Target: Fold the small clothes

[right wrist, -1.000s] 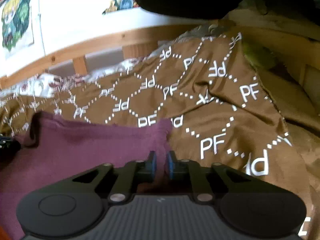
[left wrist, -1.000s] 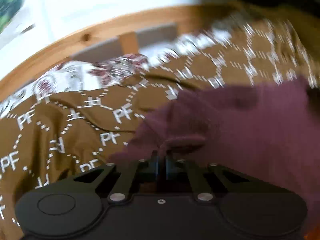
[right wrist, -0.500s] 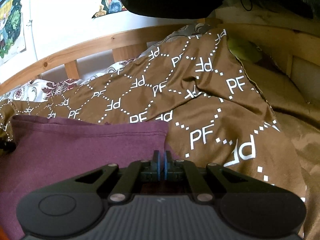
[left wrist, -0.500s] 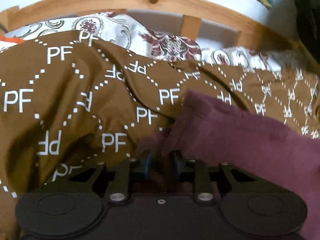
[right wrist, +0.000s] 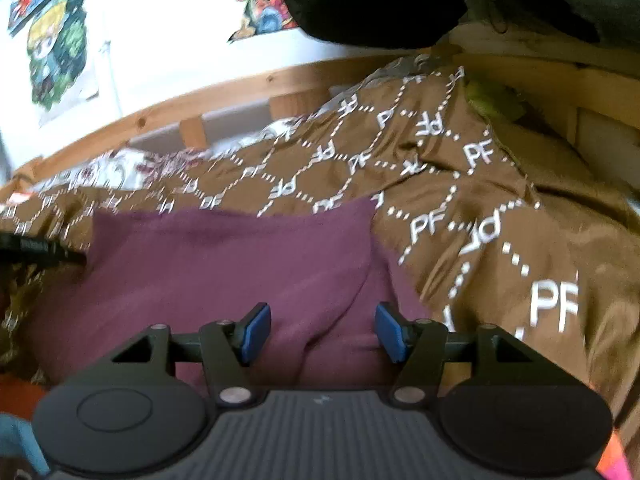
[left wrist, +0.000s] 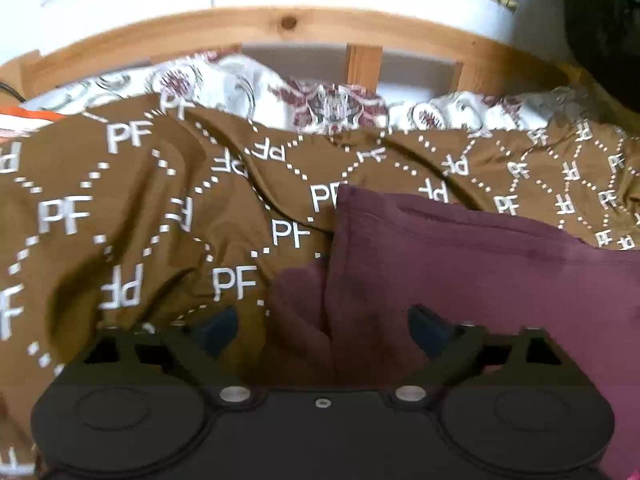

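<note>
Both the left gripper and right gripper had just been opening and stood spread, pads clear of the soft maroon knit garment, which lay folded on the brown PF-print quilt, probably let go so the fold settled.

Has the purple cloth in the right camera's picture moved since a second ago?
Yes. The purple cloth has slipped free of the right gripper, whose jaws have just been opening, and lies flatter on the brown PF blanket.
</note>
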The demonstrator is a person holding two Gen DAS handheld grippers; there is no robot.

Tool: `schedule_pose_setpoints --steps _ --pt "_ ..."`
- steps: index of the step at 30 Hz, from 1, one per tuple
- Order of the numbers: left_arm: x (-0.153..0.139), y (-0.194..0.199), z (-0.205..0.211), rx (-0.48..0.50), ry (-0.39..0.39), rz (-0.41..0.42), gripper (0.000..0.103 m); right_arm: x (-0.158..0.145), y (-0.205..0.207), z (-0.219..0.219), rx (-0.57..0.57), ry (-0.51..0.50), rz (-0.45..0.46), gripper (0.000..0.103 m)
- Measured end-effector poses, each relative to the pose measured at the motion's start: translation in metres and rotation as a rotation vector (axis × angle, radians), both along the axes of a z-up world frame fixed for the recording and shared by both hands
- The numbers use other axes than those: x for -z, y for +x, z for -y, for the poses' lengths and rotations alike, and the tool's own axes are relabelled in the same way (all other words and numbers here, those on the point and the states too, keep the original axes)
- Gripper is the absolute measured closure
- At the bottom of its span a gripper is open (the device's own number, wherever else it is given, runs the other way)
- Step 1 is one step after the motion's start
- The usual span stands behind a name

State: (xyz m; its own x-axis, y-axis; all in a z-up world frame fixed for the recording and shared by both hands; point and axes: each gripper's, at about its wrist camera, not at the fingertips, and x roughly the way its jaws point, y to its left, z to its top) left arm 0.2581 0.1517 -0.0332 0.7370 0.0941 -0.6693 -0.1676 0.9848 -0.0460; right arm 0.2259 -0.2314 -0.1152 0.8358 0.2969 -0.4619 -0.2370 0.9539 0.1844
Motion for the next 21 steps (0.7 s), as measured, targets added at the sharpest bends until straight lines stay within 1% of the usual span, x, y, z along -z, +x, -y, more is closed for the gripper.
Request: schedule_pose_setpoints --steps 2,5,8,10,12,14,15,16,17,18,21 --pt "-0.004 -0.018 0.005 -0.001 0.014 0.029 0.002 0.001 -0.004 0.0 0.006 0.008 -0.013 0.04" --pt "-0.005 -0.041 0.013 -0.011 0.047 0.018 0.002 -0.001 -0.013 0.003 0.03 0.05 -0.003 0.04" --pt "-0.006 -0.064 0.021 -0.018 0.075 0.018 0.002 -0.005 -0.025 0.003 0.045 0.055 0.037 0.039" --pt "-0.006 -0.078 0.025 -0.03 0.077 0.019 0.001 -0.005 -0.028 0.002 0.031 0.065 0.027 0.04" --pt "-0.003 -0.091 0.028 -0.035 0.059 0.005 0.001 -0.002 -0.029 0.001 0.011 0.102 -0.015 0.047" --pt "0.0 -0.098 0.029 -0.06 0.043 -0.017 0.001 0.003 -0.03 0.003 0.006 0.165 -0.068 0.062" --pt "0.002 -0.102 0.028 -0.073 0.031 -0.025 0.001 0.006 -0.031 0.004 0.007 0.2 -0.087 0.066" --pt "0.003 -0.107 0.027 -0.089 0.009 -0.031 0.001 0.009 -0.031 0.006 0.007 0.225 -0.103 0.075" --pt "0.005 -0.111 0.026 -0.102 -0.007 -0.036 0.001 0.011 -0.032 0.006 0.006 0.239 -0.118 0.088" --pt "0.007 -0.115 0.025 -0.116 -0.022 -0.044 0.001 0.012 -0.034 0.007 0.01 0.242 -0.128 0.092" --pt "0.012 -0.121 0.021 -0.141 -0.053 -0.077 0.001 0.011 -0.041 0.007 0.015 0.228 -0.138 0.096"
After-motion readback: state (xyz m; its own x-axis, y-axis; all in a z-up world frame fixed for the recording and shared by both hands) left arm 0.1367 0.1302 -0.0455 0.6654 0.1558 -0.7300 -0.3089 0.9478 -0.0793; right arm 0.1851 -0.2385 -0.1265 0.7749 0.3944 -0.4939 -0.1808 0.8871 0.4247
